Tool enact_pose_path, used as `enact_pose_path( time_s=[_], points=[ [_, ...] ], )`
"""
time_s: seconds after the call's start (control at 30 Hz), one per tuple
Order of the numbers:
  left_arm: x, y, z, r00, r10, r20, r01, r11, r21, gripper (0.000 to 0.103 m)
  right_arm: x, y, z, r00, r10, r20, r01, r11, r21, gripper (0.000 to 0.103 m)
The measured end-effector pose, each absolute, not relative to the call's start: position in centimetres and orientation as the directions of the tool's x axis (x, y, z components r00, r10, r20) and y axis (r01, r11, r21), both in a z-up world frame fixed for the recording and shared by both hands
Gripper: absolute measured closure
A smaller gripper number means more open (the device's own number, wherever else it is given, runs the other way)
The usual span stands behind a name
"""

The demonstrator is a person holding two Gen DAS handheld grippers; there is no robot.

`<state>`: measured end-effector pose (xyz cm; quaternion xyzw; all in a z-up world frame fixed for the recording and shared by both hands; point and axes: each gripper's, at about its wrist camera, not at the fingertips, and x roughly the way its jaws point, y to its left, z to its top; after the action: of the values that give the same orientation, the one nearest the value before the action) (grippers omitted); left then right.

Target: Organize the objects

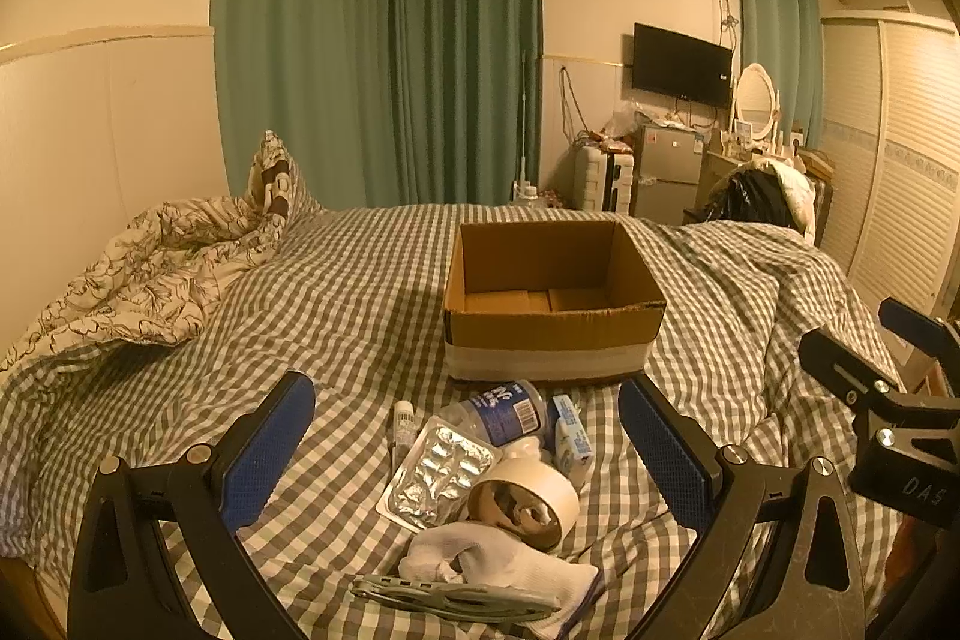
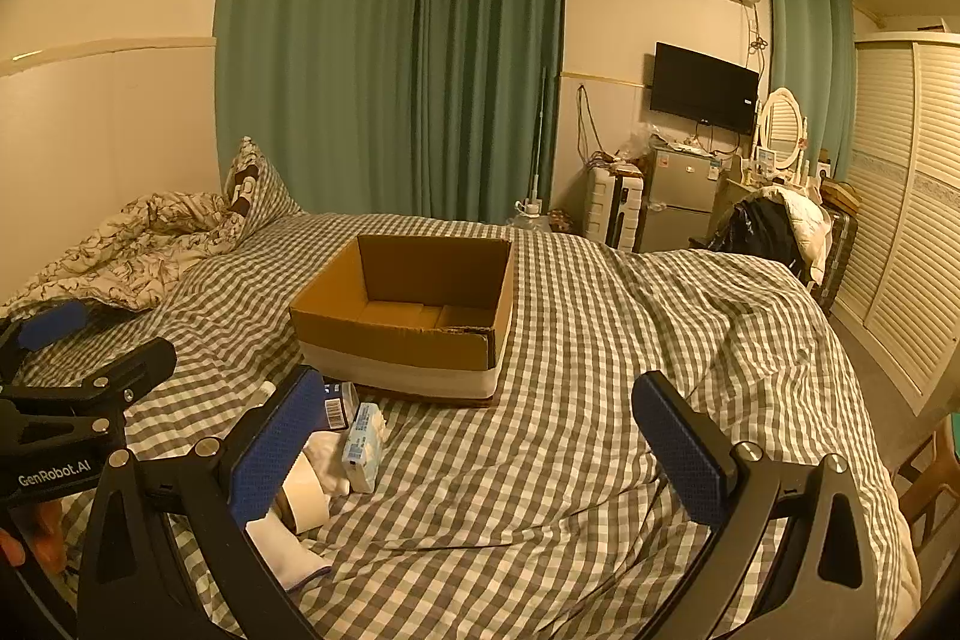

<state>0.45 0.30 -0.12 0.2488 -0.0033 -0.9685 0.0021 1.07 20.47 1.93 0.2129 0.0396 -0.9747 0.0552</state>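
An empty open cardboard box [image 1: 552, 304] stands on the checked bed; it also shows in the right wrist view [image 2: 414, 322]. In front of it lies a pile: a plastic bottle [image 1: 504, 412], a foil pill blister [image 1: 441, 472], a tape roll [image 1: 525, 499], a small white tube [image 1: 403, 421], a small carton [image 1: 570, 436], a white sock [image 1: 498, 559] and a grey hanger-like piece [image 1: 456, 598]. My left gripper [image 1: 468, 451] is open around and above the pile. My right gripper [image 2: 480, 451] is open and empty to the pile's right; tape [image 2: 306, 496] and carton [image 2: 363, 445] lie by its left finger.
A crumpled floral quilt [image 1: 138, 286] and pillow lie at the bed's far left. Green curtains [image 1: 384, 52] hang behind. A fridge [image 1: 666, 172], suitcase, dresser and a white wardrobe [image 1: 900, 184] stand at the right beyond the bed.
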Motion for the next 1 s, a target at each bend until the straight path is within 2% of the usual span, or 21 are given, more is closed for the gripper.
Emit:
enact_pose_path(
  time_s=[0.3, 0.63, 0.73, 1.0],
  points=[
    [0.0, -0.3, -3.8, -0.818, -0.028, -0.574, 0.007, -0.999, 0.038, 0.0, 0.5, 21.1, 0.0, -0.876, -0.088, -0.473, 0.131, -0.99, -0.057, 0.0],
    [-0.6, 0.1, -10.8, -0.688, -0.02, -0.725, -0.036, -0.997, 0.061, 0.0, -0.6, 21.6, -3.9, -0.824, -0.072, -0.562, 0.132, -0.989, -0.067, 0.0],
    [-0.4, 0.1, -13.1, -0.626, 0.016, -0.78, -0.061, -0.998, 0.028, 0.0, -0.8, 21.8, -4.5, -0.815, -0.072, -0.575, 0.13, -0.99, -0.061, 0.0],
    [-0.2, 0.6, -14.8, -0.59, 0.028, -0.807, -0.091, -0.995, 0.032, 0.0, -1.0, 21.5, -5.6, -0.799, -0.086, -0.596, 0.142, -0.989, -0.048, 0.0]
  ],
)
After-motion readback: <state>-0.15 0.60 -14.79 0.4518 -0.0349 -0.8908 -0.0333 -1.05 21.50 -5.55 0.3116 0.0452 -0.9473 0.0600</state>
